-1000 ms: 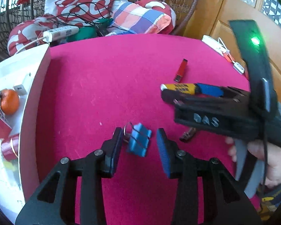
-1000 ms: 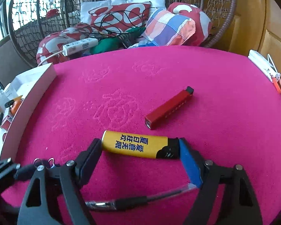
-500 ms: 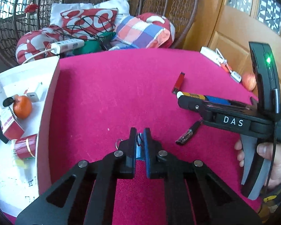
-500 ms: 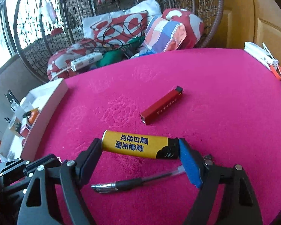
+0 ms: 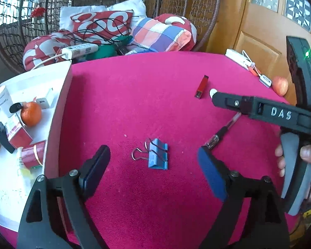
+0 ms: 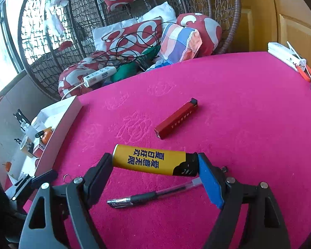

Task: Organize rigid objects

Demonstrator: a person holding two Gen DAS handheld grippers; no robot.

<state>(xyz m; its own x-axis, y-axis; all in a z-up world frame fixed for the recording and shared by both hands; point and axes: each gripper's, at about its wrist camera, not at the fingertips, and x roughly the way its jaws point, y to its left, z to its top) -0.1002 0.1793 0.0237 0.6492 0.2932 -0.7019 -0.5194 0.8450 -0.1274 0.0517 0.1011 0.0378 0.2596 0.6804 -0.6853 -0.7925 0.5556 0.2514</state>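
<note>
Your left gripper (image 5: pixel 153 166) has just been opening its jaws, and now they stand wide apart over the pink felt-covered surface (image 5: pixel 134 95). The small blue metal binder clip with wire handles (image 5: pixel 157 155) lies flat on the surface between them, a little ahead of the tips, and neither pad touches it. Your right gripper (image 6: pixel 155 166) is clamped on the yellow cylinder-shaped lighter with dark blue characters (image 6: pixel 153 161), one pad against each end, and holds it lengthwise above the surface. Under it lies a black pen with a clear barrel (image 6: pixel 153 195). The slim red rectangular stick with a black end (image 6: pixel 176 118) lies further away on the surface. At the left edge you see the white open box (image 5: pixel 58 112) with an orange fruit (image 5: pixel 31 114) and other small things inside.
</note>
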